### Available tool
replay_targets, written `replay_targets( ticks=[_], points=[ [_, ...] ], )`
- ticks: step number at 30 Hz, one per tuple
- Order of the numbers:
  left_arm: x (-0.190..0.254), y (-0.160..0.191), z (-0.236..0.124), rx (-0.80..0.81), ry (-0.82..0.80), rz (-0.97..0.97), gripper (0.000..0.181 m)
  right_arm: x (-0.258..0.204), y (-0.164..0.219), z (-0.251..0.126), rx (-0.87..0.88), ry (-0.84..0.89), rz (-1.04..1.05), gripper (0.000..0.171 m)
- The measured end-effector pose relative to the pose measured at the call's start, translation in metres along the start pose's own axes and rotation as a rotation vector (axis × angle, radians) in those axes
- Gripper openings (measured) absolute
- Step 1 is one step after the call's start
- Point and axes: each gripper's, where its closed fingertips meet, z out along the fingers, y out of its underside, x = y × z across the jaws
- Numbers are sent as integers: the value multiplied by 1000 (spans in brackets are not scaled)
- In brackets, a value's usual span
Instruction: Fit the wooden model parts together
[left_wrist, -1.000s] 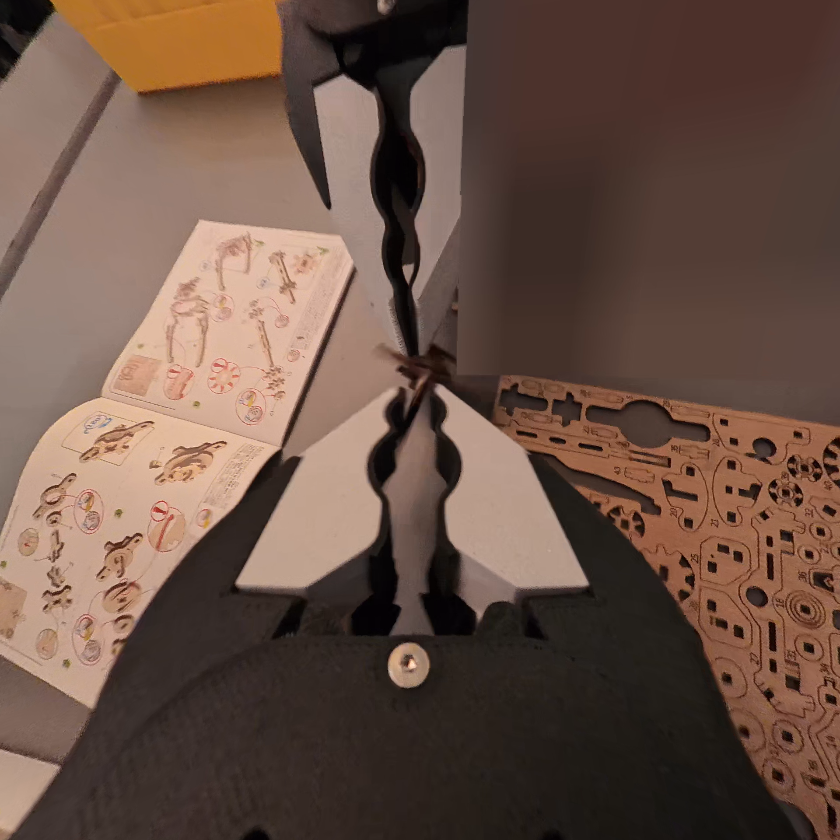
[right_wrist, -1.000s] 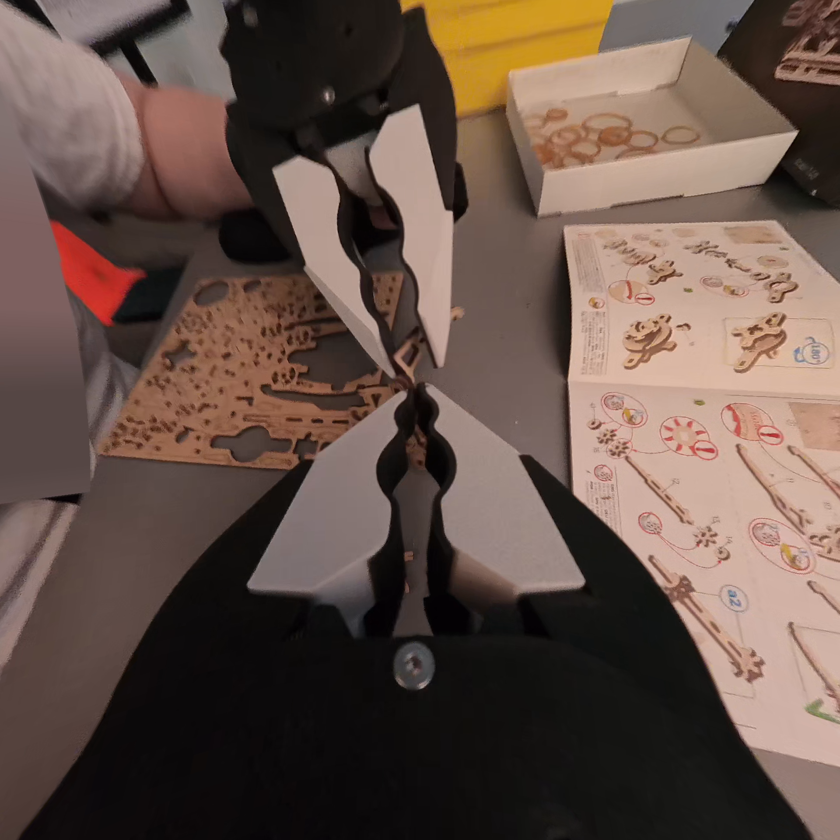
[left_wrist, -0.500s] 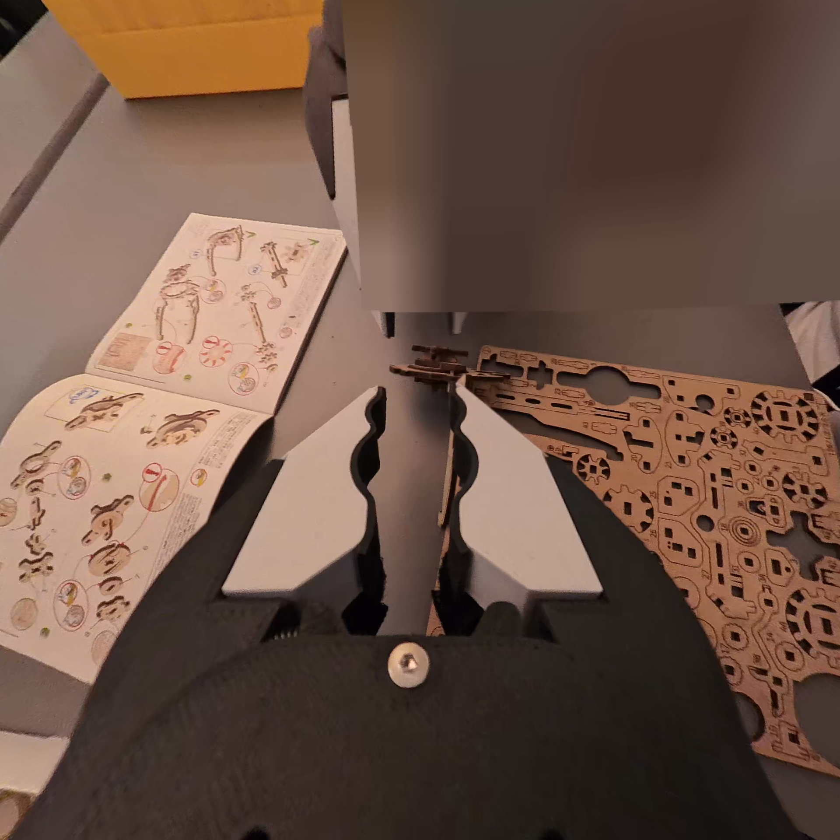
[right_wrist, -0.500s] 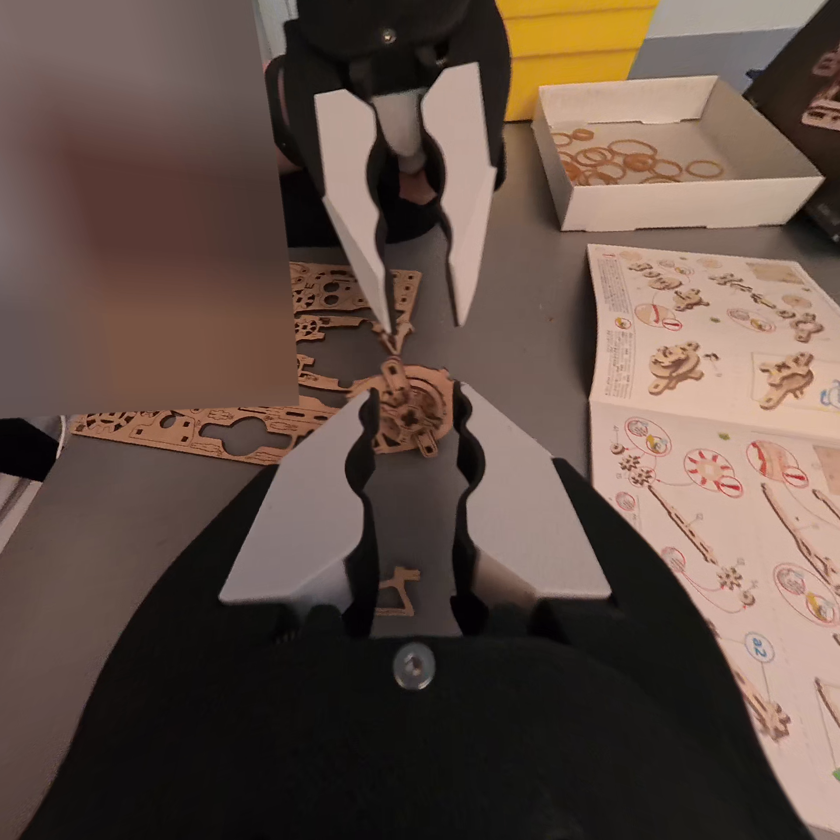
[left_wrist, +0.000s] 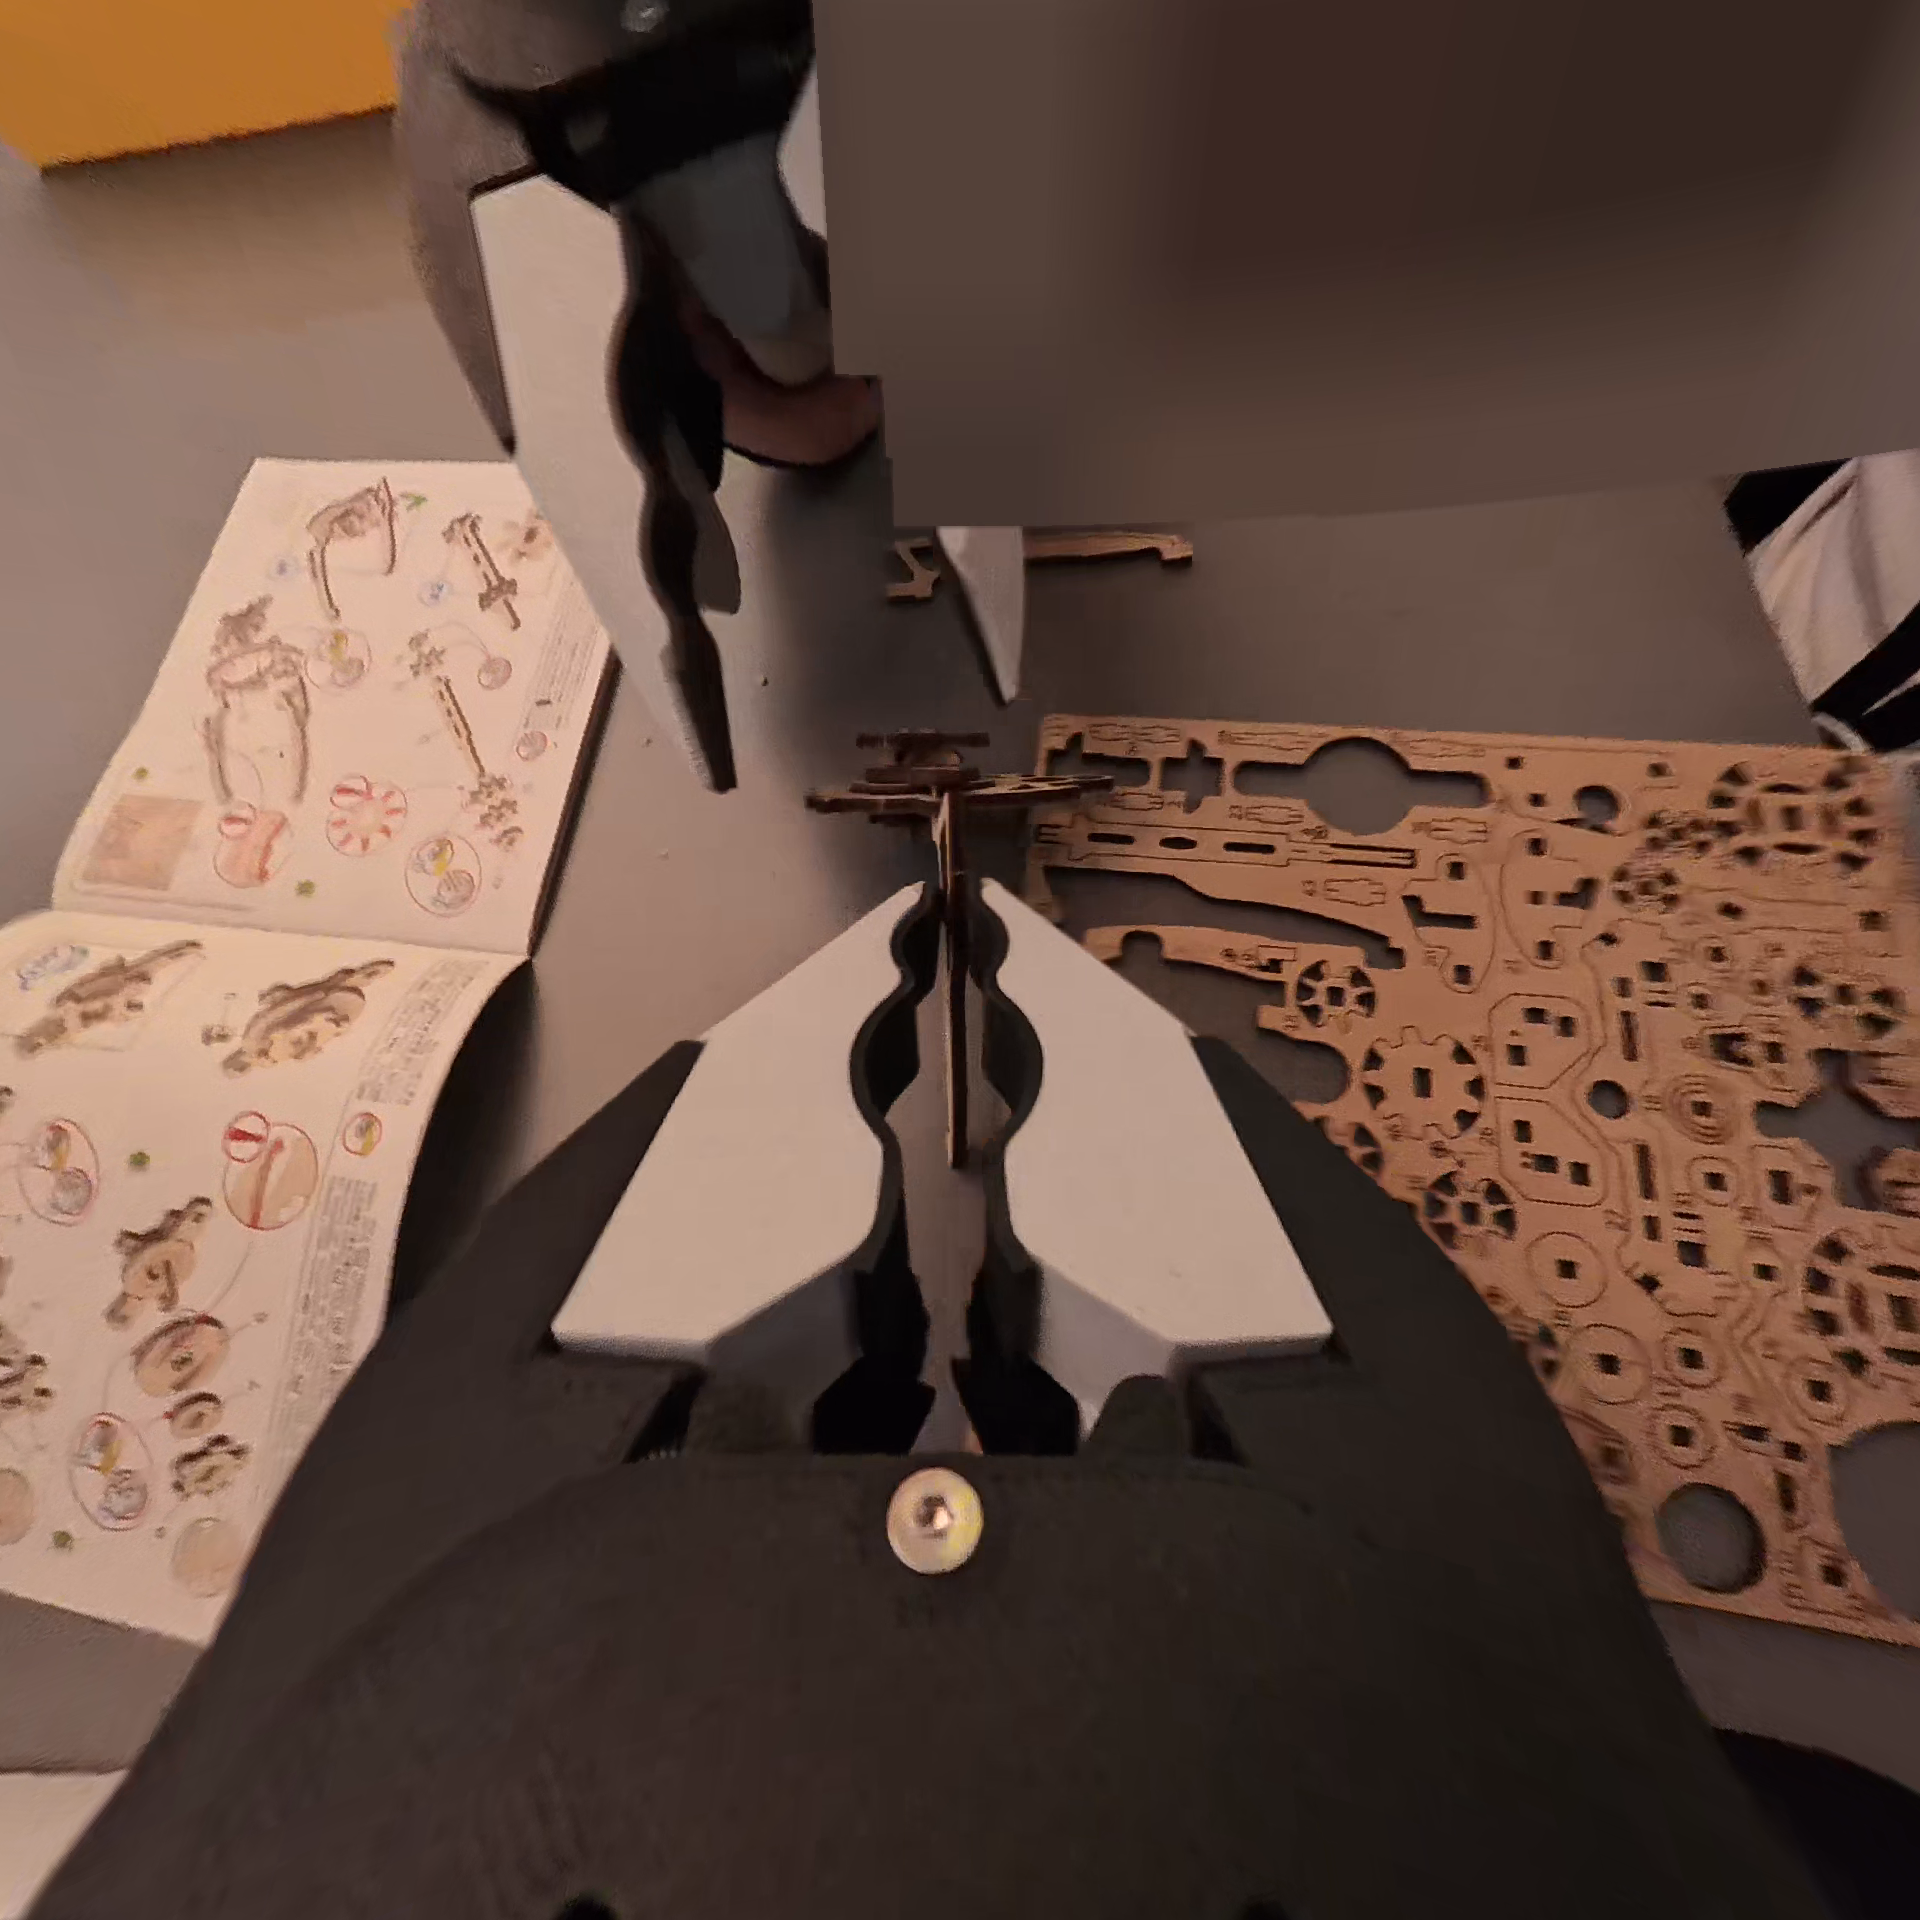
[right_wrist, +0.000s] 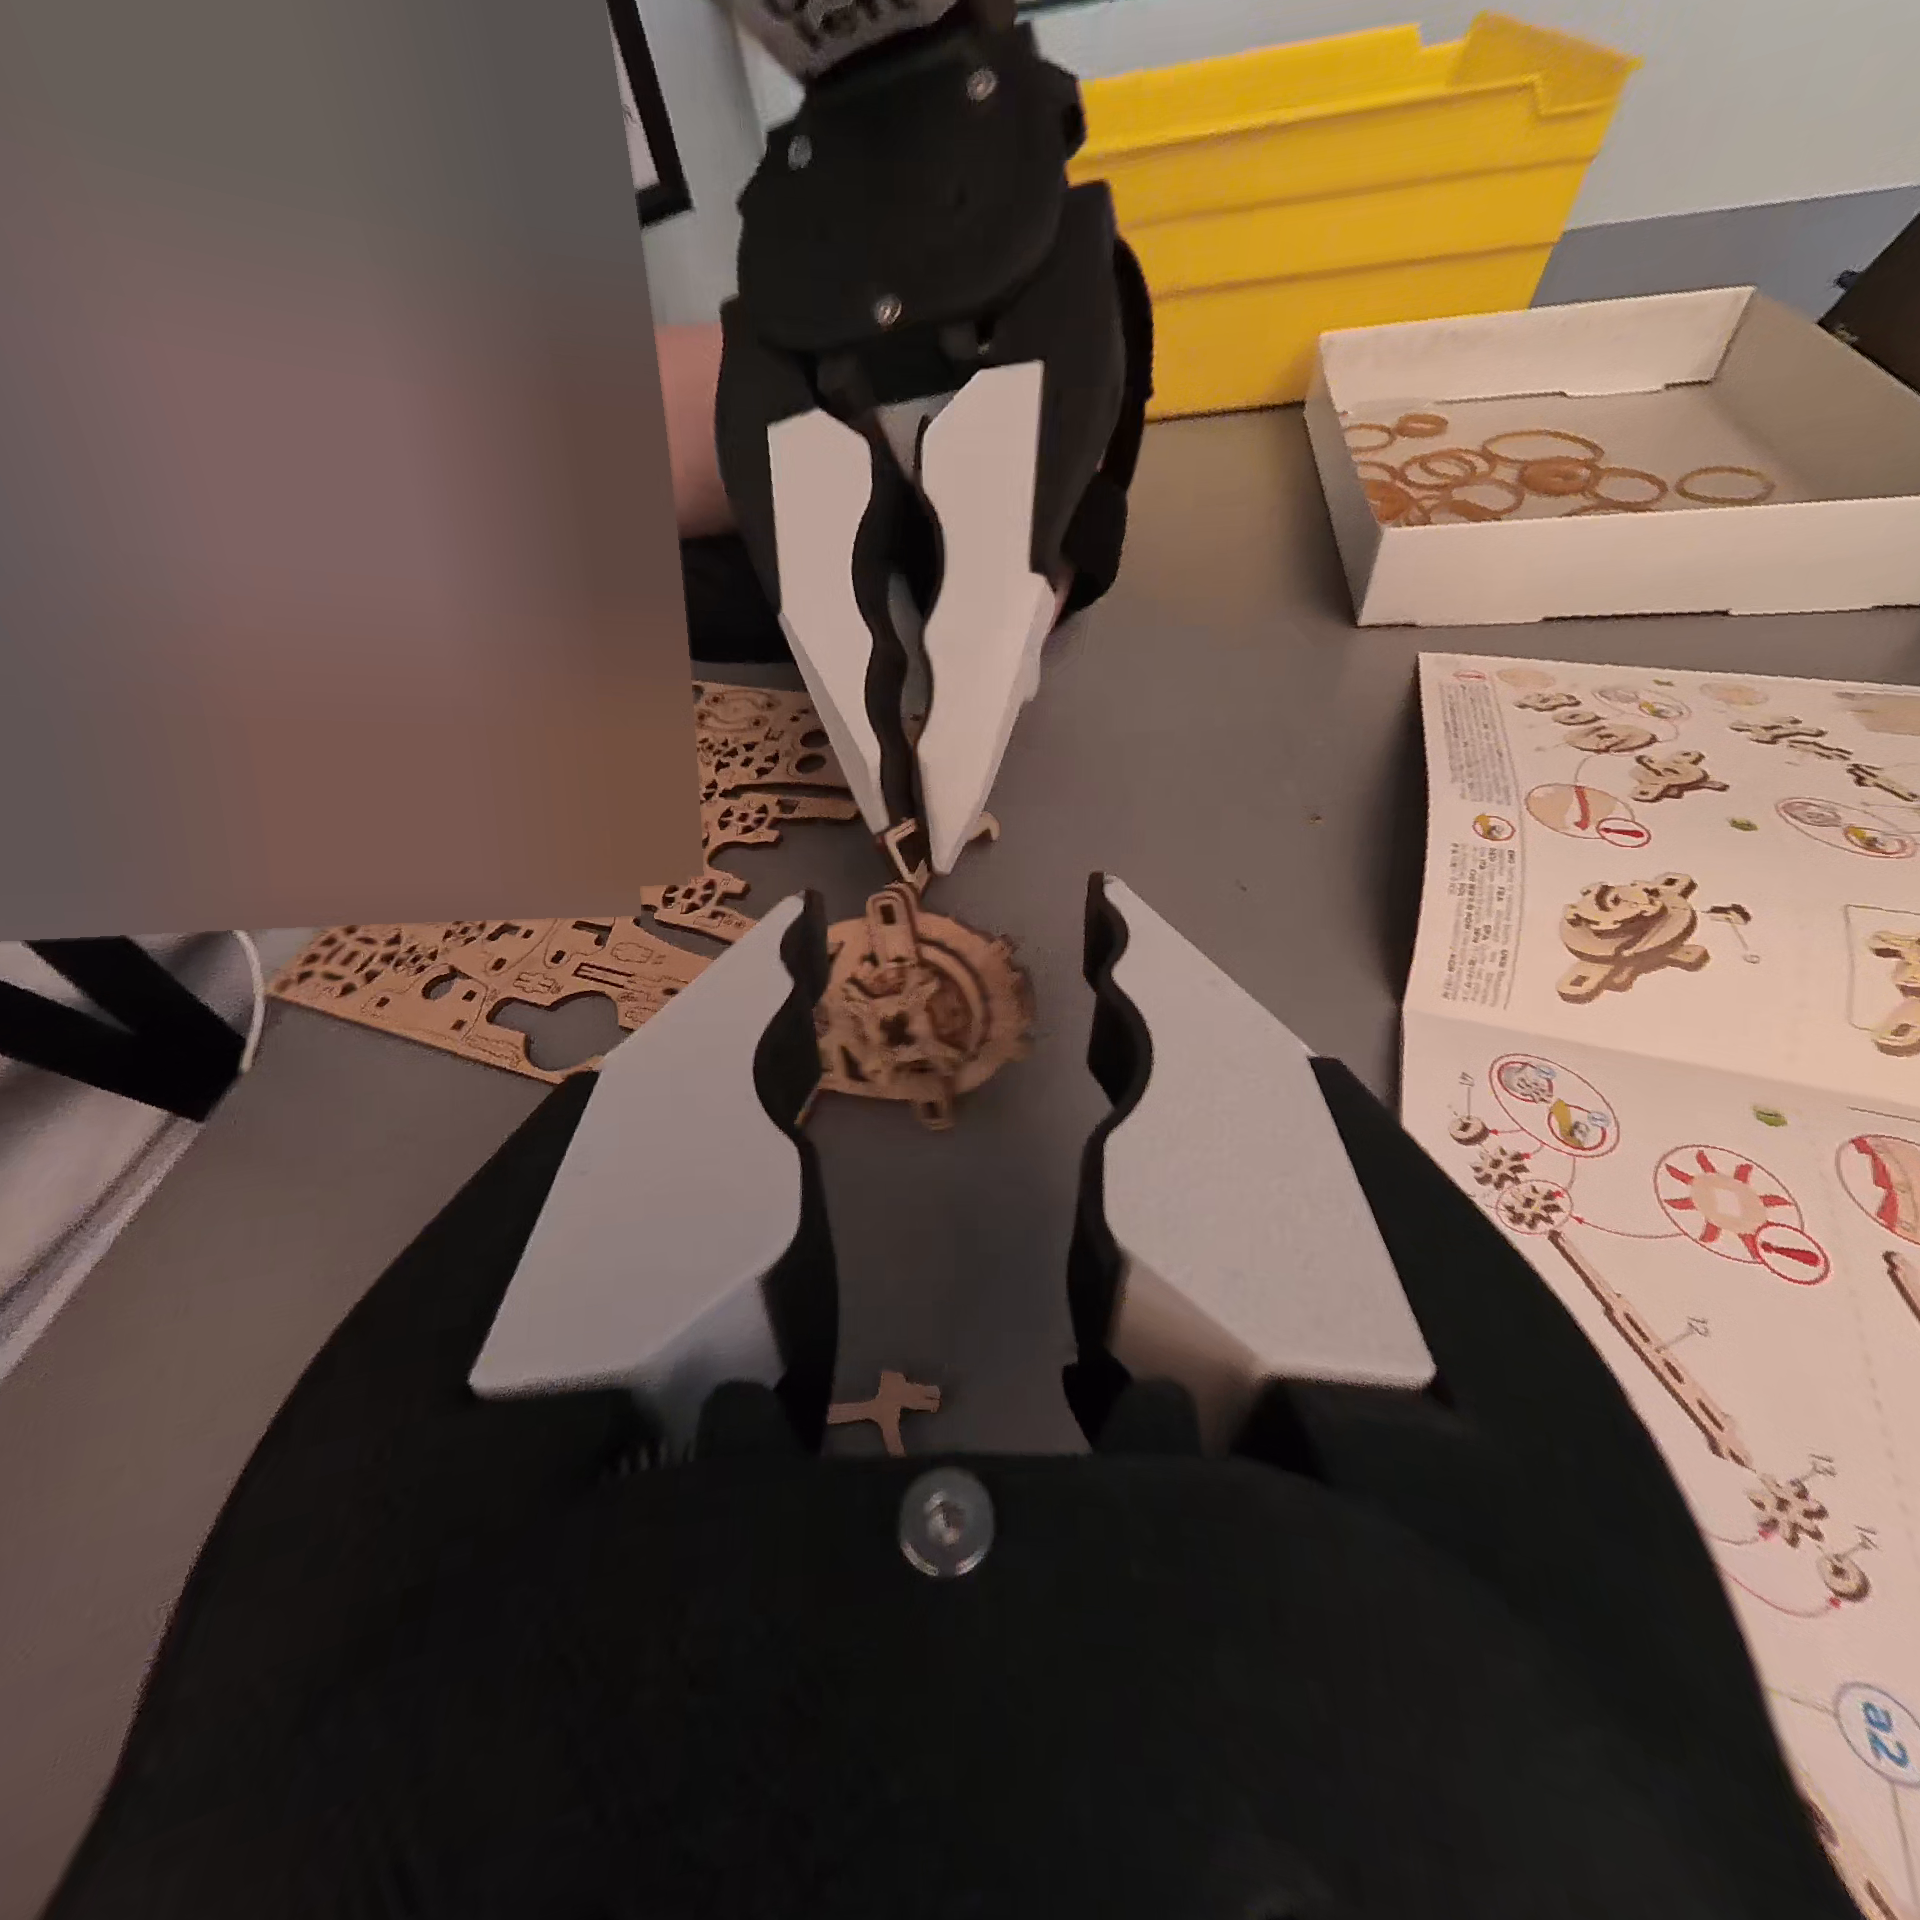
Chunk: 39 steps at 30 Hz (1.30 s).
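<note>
My left gripper (left_wrist: 951, 894) is shut on a thin flat wooden piece (left_wrist: 954, 1039), seen edge-on between its pads. The piece's tip sits just above a round wooden gear assembly (left_wrist: 914, 795) lying on the grey table. In the right wrist view the left gripper (right_wrist: 909, 831) comes down from the far side with the small piece (right_wrist: 902, 847) at its tips. My right gripper (right_wrist: 951, 904) is open and empty, its fingers either side of the assembly (right_wrist: 925, 1008) without touching it. It also shows open in the left wrist view (left_wrist: 862, 732).
A laser-cut wooden sheet (left_wrist: 1558, 1039) lies beside the assembly. An open instruction booklet (left_wrist: 260, 935) lies on the other side. A small loose wooden part (right_wrist: 883, 1403) lies under my right gripper. A white box with rings (right_wrist: 1558, 468) and yellow bins (right_wrist: 1351, 187) stand at the back. Both grippers' tips are close together, under 4 cm apart.
A second ago both grippers were shut on the assembly in the air. Both then opened, with the assembly on the table. The left has now shut on a thin wooden piece; the right opened wider.
</note>
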Motion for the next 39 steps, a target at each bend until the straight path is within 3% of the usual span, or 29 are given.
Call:
replay_targets(
  ticks=[3,9,13,15,20,23,27,29,33,39],
  points=[
    [8,-14,0,57,11,94,0,-6,-8,-3,49,-68,26,47],
    [18,-34,-1,174,93,158,0,-46,1,0,-19,-373,191,25],
    [23,-40,1,195,115,177,1,-56,1,-4,-28,-442,204,12],
    [11,-42,-1,210,46,127,10,-55,2,-4,-34,-417,179,12],
    [-33,-42,-29,294,-160,-90,61,-33,-12,-8,43,-192,-2,12],
    [-33,-50,-39,376,-156,-163,67,-15,-28,-18,103,15,-156,12],
    [-25,-59,-33,374,-196,-80,49,-6,-44,-25,154,179,-244,12],
    [-22,-56,-24,307,-235,-26,44,-9,-45,-23,153,191,-264,12],
    [-20,-54,-14,245,-292,50,18,-8,-47,-18,158,223,-267,12],
    [-17,-53,-12,250,-252,26,10,-11,-44,-21,142,217,-319,15]
  ],
)
